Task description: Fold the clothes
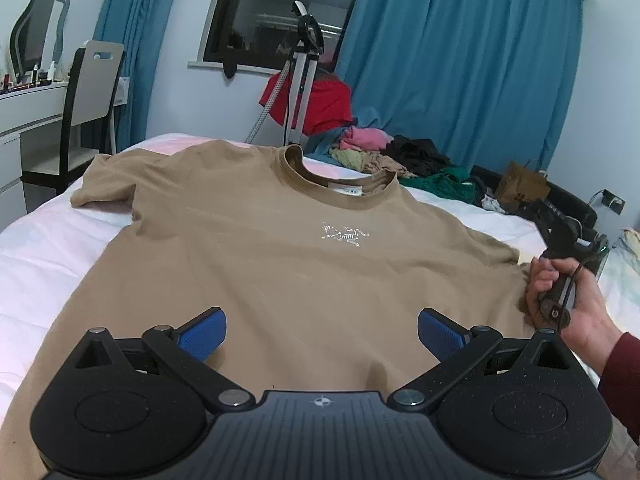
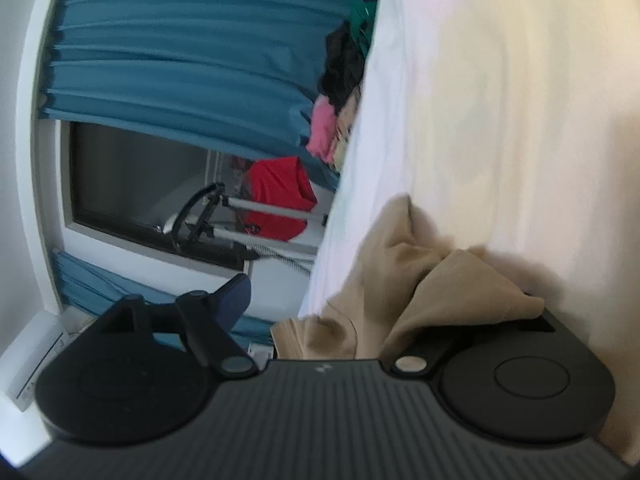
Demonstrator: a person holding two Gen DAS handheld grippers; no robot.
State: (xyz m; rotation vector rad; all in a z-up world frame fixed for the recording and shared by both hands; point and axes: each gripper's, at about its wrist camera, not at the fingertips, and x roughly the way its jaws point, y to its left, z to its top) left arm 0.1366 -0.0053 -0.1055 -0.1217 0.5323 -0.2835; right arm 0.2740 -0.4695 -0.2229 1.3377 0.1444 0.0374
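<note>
Left wrist view
- T-shirt: we see one tan T-shirt (image 1: 256, 248) spread flat, front side up, on the white bed (image 1: 36, 248), collar away from us.
- Left gripper (image 1: 322, 330): one, blue fingers (image 1: 204, 332) wide apart above the lower part of the shirt, holding nothing.
- Hand (image 1: 568, 304): one, with the other tool at the shirt's right sleeve.
- Other clothes (image 1: 400, 156): one mixed pile at the far side; pieces too tangled to count.

Right wrist view
- Right gripper (image 2: 360, 308): turned sideways; one finger (image 2: 234, 298) shows, the other lies under tan cloth (image 2: 440, 284), so we cannot tell its state.
- Handling: we judge the cloth soft, light and limp; better to take it at sleeve or hem edges.
</note>
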